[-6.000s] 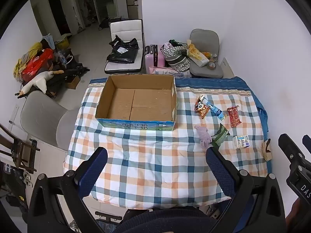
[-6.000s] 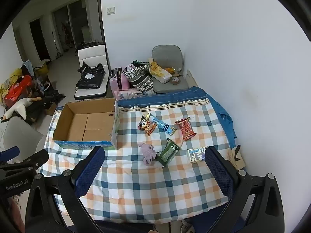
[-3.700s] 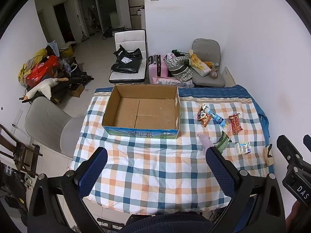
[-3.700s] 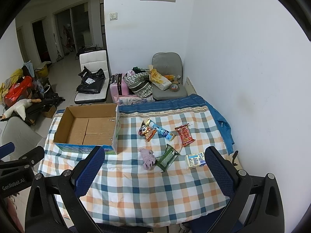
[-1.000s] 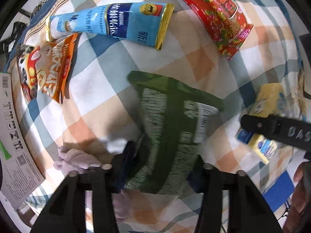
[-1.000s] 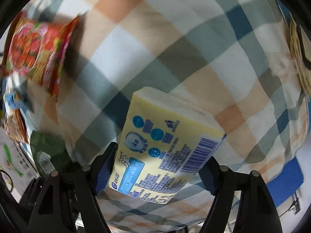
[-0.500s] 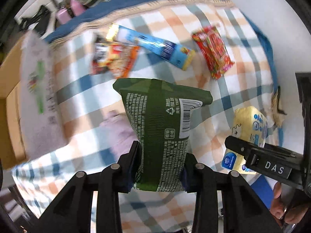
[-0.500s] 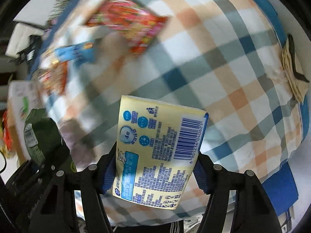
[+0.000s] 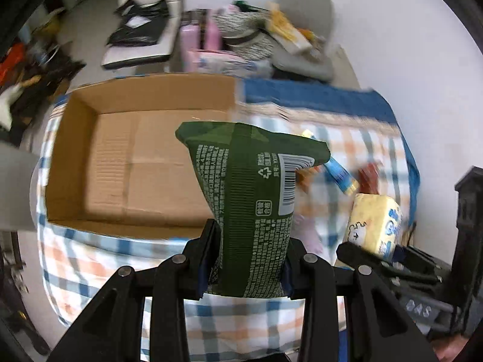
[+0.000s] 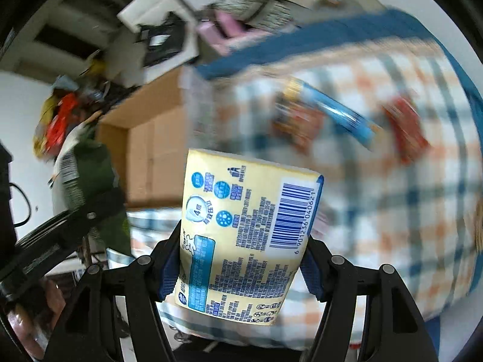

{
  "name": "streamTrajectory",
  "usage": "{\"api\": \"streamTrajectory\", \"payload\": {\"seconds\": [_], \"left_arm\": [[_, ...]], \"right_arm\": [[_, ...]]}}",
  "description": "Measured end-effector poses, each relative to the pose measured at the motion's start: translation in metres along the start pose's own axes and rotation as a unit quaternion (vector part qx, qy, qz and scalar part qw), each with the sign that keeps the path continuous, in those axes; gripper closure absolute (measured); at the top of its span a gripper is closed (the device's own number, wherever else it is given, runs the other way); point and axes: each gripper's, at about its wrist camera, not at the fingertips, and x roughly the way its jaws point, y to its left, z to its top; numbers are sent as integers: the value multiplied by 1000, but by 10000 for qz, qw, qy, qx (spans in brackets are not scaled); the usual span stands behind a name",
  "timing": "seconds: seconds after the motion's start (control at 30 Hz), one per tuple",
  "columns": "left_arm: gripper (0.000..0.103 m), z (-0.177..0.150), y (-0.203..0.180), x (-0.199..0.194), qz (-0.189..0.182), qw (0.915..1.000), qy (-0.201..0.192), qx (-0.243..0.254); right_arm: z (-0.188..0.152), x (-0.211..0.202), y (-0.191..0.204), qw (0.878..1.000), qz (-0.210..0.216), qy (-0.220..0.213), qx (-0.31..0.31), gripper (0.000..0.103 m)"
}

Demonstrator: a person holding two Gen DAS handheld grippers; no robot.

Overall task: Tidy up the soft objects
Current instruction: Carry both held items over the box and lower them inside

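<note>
In the left wrist view, the left gripper [image 9: 249, 259] is clenching a soft dark green plastic snack bag [image 9: 250, 199] low in the centre of the frame, holding it upright in front of the open brown cardboard box [image 9: 75, 157] that fills the middle left; at the lower right the pale yellow tissue pack [image 9: 374, 226] is showing, carried by the other tool above the checked tablecloth [image 9: 96, 259]. In the right wrist view, the right gripper [image 10: 241, 268] is grasping that yellow pack [image 10: 244, 235] at centre bottom, while a long blue packet [image 10: 335, 114] and a red wrapper [image 10: 407, 126] are lying blurred on the cloth at the upper right, the box [image 10: 151, 150] sitting at centre left. Judging by this, the carrying step is under way: both soft packs are travelling boxward, and the next move is calling for bringing each over the opening and releasing it inside.
</note>
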Motion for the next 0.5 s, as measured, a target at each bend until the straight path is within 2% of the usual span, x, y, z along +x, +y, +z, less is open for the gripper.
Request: {"api": "streamTrajectory", "payload": {"seconds": [0.13, 0.3, 0.5], "left_arm": [[70, 35, 58, 11, -106, 9988, 179, -437], [70, 77, 122, 44, -299, 9941, 482, -920], [70, 117, 169, 91, -457, 9866, 899, -1285]], "right_arm": [[33, 29, 63, 9996, 19, 110, -263, 34], [74, 73, 119, 9981, -346, 265, -436, 34], [120, 124, 145, 9951, -794, 419, -412, 34]]}}
